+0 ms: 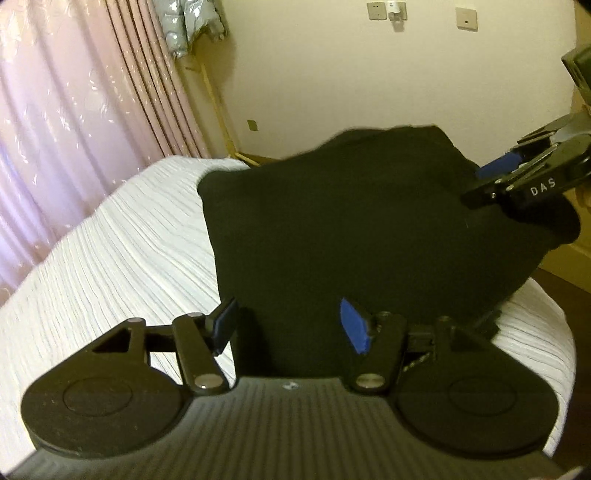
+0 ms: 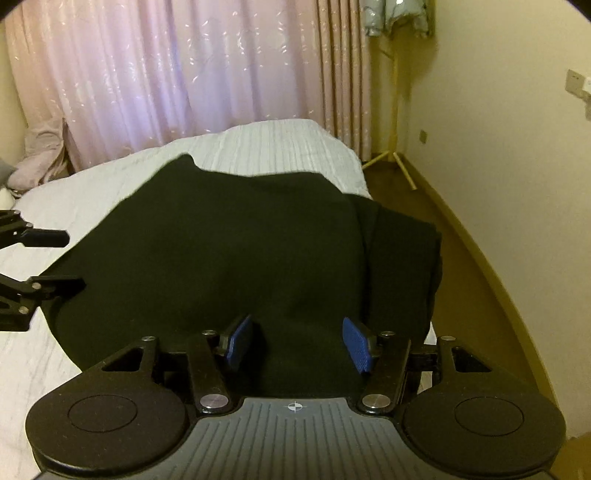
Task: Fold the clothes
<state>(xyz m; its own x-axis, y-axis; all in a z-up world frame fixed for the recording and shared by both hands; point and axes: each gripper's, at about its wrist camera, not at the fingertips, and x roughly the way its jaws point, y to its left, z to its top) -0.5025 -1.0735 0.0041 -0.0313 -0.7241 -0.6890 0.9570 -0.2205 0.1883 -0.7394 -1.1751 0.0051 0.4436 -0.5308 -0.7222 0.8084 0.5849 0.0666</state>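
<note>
on the bed: a black garment (image 2: 221,258) lies spread over the white ribbed bedcover (image 1: 110,240), near the corner of the bed where the cover meets the floor.
garment shape: it looks already folded at least one time; in the right wrist view a second layer with a straight edge lies along its right side, and this side hangs a little over the edge of the bed.
left gripper (image 1: 291,325): the fingers stand wide apart, with blue pads (image 1: 354,325) facing inward; black cloth is seen between them, but the pads do not press on it, so it holds nothing.
right gripper (image 2: 299,341): also wide open, blue pads (image 2: 356,345) on both sides of the near edge of the garment; nothing is clamped.
position of the two: in the left wrist view the right gripper comes in from the right side, over the far right part of the garment; in the right wrist view the left gripper (image 2: 61,258) is at the left edge of the garment, fingers apart.
behind the bed: a pink curtain (image 2: 184,74) covers the window side, and a wooden stand (image 2: 393,110) with a silver-grey jacket (image 1: 192,22) on top is in the corner.
wall: cream colour, with sockets (image 1: 388,9) high up.
floor (image 2: 461,277): dark brown, beside the bed.
</note>
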